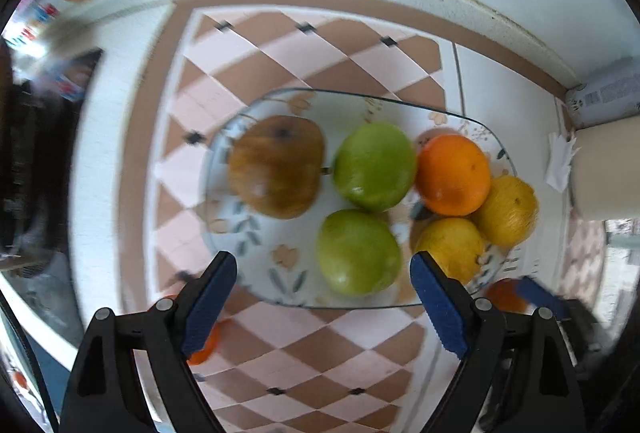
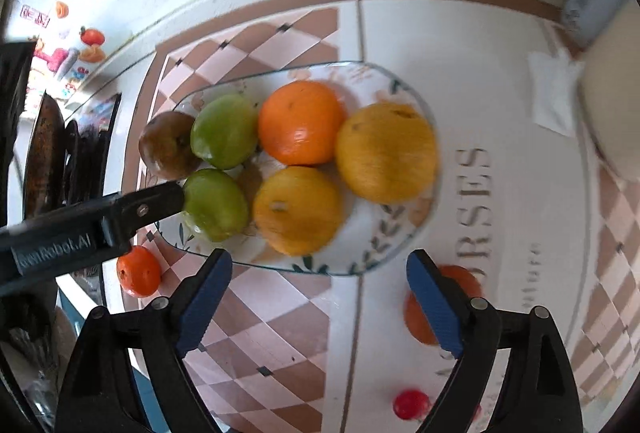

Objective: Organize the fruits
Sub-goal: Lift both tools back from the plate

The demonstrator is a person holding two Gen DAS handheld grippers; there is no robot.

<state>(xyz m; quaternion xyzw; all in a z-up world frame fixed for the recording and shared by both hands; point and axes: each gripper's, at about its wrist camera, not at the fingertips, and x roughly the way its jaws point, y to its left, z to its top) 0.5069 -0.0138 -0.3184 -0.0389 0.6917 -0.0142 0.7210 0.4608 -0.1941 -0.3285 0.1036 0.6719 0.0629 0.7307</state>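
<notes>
- Both grippers are seen with jaws spread wide and nothing between the blue pads.
- From the left wrist view, the left gripper is aimed almost straight down over the near rim of the plate, with the near green fruit just ahead of its gap.
- From the right wrist view, the right gripper is pointed steeply down just short of the plate's near rim, with tablecloth beneath the gap.
- In that same view the left gripper's black finger is seen entering from the left, its tip at the near green fruit; whether it touches cannot be told.
- Six fruits are held on the glass plate: a brown fruit, two green ones, an orange and two yellow fruits.
- The plate's long axis is laid left to right in the left wrist view, brown fruit at the left end, yellow ones at the right.
- The brown fruit is turned with its dark stem dimple up and away from the camera.
- Off the plate, a small orange fruit is seen near its left corner, partly under the left gripper.
- Another orange fruit is partly hidden behind the right gripper's right finger.
- A small red fruit is found nearer the camera, on the cloth.
</notes>
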